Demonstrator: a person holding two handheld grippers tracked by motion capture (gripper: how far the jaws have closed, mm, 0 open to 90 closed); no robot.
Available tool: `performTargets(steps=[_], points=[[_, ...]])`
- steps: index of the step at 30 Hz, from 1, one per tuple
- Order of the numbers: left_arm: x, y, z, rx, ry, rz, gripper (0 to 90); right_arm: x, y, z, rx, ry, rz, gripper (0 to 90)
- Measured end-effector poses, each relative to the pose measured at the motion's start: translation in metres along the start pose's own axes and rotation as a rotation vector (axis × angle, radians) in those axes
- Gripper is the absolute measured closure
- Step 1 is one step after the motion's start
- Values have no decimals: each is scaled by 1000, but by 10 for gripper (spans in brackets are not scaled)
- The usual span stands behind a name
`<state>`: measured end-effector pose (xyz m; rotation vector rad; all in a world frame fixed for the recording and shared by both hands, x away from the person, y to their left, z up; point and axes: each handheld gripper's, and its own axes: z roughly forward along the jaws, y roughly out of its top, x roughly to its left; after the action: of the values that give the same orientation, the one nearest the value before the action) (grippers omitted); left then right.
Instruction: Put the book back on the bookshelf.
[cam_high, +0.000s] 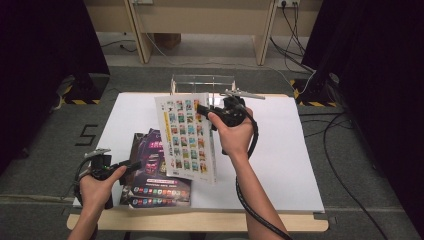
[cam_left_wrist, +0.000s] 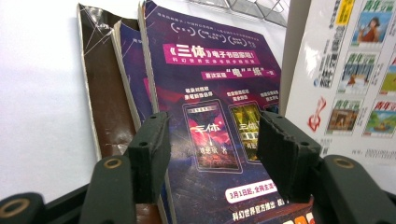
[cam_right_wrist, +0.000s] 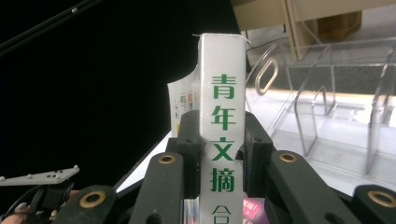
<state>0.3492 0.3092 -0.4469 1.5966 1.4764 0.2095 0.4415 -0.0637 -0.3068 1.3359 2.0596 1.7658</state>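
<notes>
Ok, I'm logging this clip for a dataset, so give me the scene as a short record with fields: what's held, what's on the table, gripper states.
held item: thick white book with green spine lettering, lifted off the table
right gripper: shut on the book's spine
left gripper: open, over the dark purple paperback books
purple books: stacked flat on the white table
behind: clear acrylic book rack, no book seen in it

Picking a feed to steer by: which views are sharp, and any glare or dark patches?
High view: soft, evenly lit table. Left gripper view: purple book sharp, glare on the brown cover. Right gripper view: white spine sharp, left half black, clear rack washed out.
</notes>
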Motion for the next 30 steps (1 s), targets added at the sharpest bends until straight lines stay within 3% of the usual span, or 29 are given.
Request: performTargets(steps=[30], points=[[3, 0, 0, 0, 10, -7, 431, -12, 24, -22, -88, -95, -19, 739]])
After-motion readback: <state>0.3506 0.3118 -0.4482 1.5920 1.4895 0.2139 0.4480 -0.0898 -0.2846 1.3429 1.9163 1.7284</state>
